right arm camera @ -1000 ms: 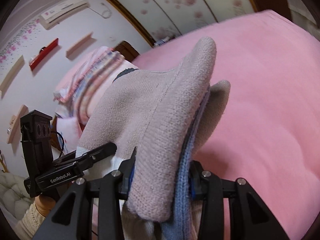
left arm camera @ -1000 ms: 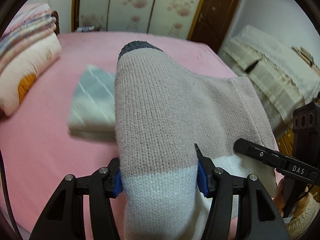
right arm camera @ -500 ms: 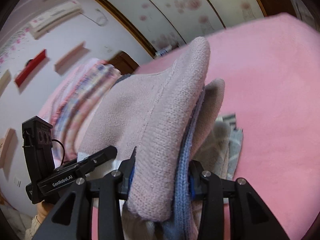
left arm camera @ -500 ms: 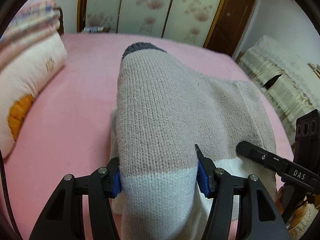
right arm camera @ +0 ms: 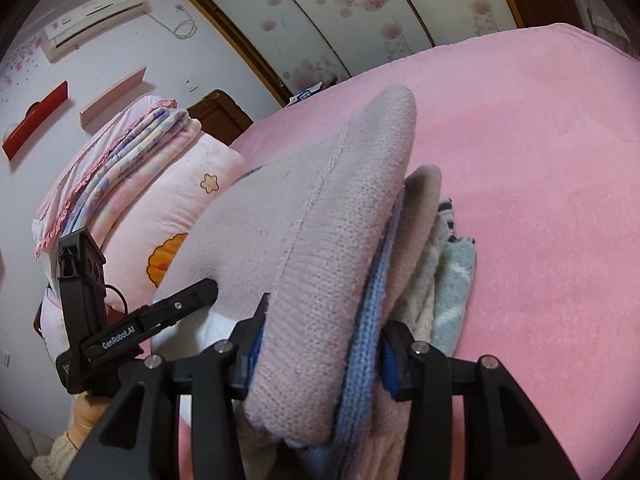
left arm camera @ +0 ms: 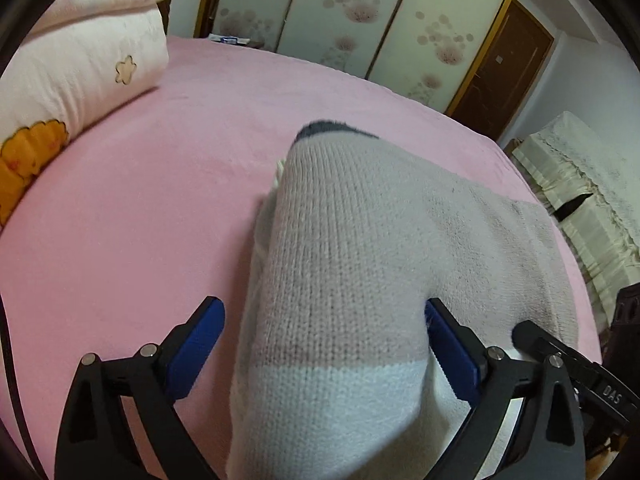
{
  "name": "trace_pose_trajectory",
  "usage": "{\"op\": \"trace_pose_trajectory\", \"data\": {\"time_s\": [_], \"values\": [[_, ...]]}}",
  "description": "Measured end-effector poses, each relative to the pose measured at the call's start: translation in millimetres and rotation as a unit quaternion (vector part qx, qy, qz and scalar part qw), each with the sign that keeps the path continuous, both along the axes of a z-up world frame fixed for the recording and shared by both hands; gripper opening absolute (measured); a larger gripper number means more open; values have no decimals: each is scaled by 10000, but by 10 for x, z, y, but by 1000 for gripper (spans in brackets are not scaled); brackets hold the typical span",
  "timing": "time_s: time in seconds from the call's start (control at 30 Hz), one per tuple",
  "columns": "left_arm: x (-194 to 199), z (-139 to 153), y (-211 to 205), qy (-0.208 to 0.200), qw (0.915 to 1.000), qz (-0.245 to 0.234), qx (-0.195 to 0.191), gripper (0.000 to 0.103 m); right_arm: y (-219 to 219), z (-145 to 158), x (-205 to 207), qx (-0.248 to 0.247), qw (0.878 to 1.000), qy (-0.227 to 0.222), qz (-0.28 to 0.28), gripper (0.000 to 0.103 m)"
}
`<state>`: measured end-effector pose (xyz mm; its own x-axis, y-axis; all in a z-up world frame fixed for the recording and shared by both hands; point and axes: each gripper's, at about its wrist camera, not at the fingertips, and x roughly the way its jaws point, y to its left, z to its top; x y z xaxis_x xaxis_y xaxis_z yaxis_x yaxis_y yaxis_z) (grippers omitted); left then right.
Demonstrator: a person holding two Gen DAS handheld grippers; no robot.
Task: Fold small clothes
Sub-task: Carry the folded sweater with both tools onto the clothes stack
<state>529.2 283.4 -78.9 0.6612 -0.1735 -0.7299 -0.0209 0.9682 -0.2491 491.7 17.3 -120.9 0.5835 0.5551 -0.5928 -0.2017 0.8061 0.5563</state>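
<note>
A folded grey-pink knit garment (left arm camera: 360, 264) with a white band and a dark grey edge lies across the pink bed (left arm camera: 140, 216). My left gripper (left arm camera: 324, 344) is open, its blue pads (left arm camera: 196, 344) standing apart on either side of the garment. In the right wrist view my right gripper (right arm camera: 320, 344) is shut on the same garment (right arm camera: 320, 240), which shows a blue knit layer (right arm camera: 364, 336). A folded pale blue-green cloth (right arm camera: 452, 280) lies just under and beside it. The left gripper (right arm camera: 120, 328) shows at the left of that view.
A pink pillow and folded quilts (left arm camera: 60, 80) lie at the bed's left end. Flowered wardrobe doors (left arm camera: 360, 20) and a brown door (left arm camera: 508, 68) stand behind. A cream-covered piece of furniture (left arm camera: 580, 184) is beside the bed on the right.
My left gripper has opened and let go of the garment. Both grippers moved the garment down onto the folded pale cloth, which is now mostly covered.
</note>
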Motion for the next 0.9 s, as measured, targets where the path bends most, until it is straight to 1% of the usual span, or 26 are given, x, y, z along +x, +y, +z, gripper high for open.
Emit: {"op": "trace_pose_trajectory", "data": {"time_s": [0.03, 0.17, 0.27, 0.3, 0.4, 0.47, 0.5, 0.57, 0.63, 0.7, 0.73, 0.77, 0.8, 0.9], "values": [[3, -7, 8, 16, 10000, 60, 29, 103, 8, -10, 9, 30, 10000, 16, -16, 45], [-58, -30, 27, 110, 9999, 54, -115, 103, -28, -67, 43, 82, 9998, 166, 5, 50], [-110, 62, 47, 249, 9995, 74, -173, 103, -96, -8, 49, 71, 9992, 357, 188, 56], [-152, 139, 56, 190, 9997, 153, -96, 103, -141, 48, 37, 44, 9991, 371, 186, 59], [-263, 378, 129, -107, 9985, 489, 221, 103, -286, 250, -34, -51, 9998, 143, 116, 59], [-357, 563, 167, -304, 9971, 650, 233, 103, -393, 407, -111, -140, 9998, -170, -8, 59], [-395, 624, 175, -394, 9967, 672, 215, 103, -428, 493, -144, -278, 9990, -332, -82, 59], [-477, 732, 149, -528, 9971, 546, 86, 103, -431, 615, -192, -504, 9972, -541, -59, 58], [-571, 762, 75, -552, 9980, 320, -37, 102, -356, 711, -253, -722, 9946, -724, 147, 45], [-617, 717, -37, -461, 9989, 85, -26, 93, -257, 735, -287, -826, 9931, -734, 403, 22], [-629, 660, -94, -376, 9993, -27, 32, 90, -204, 736, -311, -848, 9922, -755, 510, 16], [-627, 592, -159, -284, 9994, -94, 183, 84, -157, 726, -337, -912, 9910, -789, 586, 13], [-608, 510, -231, -184, 9990, -127, 400, 80, -94, 705, -357, -1007, 9894, -817, 659, 13], [-517, 267, -334, 183, 9963, -54, 842, 77, 59, 559, -325, -1348, 9858, -686, 734, 13]]}}
